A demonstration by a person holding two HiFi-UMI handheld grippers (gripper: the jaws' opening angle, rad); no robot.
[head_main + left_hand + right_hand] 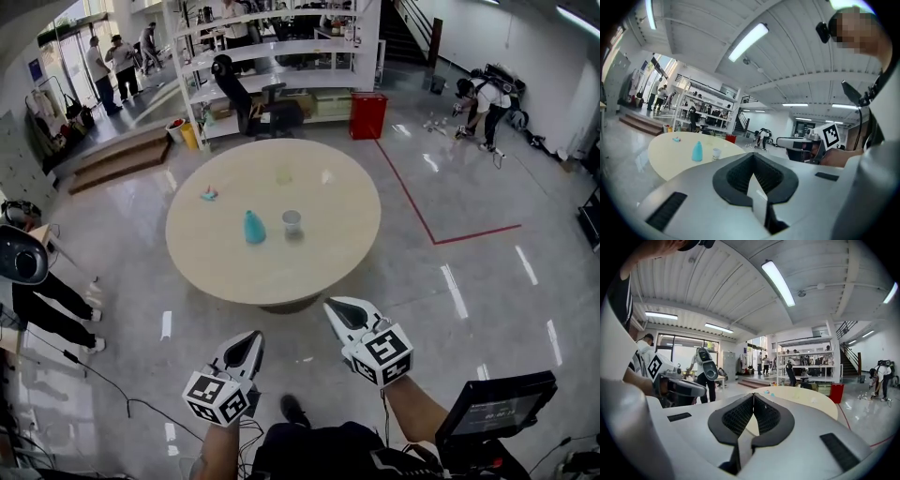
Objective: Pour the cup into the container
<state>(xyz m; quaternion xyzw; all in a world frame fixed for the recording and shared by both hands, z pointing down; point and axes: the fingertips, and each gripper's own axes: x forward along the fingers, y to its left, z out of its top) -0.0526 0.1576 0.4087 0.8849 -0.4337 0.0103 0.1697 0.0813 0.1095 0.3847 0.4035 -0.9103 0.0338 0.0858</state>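
Observation:
On the round beige table stand a teal container and, just right of it, a small pale cup. Both also show far off in the left gripper view: the container and the cup. My left gripper and right gripper hover over the floor short of the table's near edge, well away from both objects. Each is shut with nothing between its jaws, as the left gripper and right gripper show in their own views.
A faint yellowish cup and a small colourful item lie farther back on the table. White shelving, an office chair and a red bin stand behind it. People stand at the left and back right. A monitor sits by my right arm.

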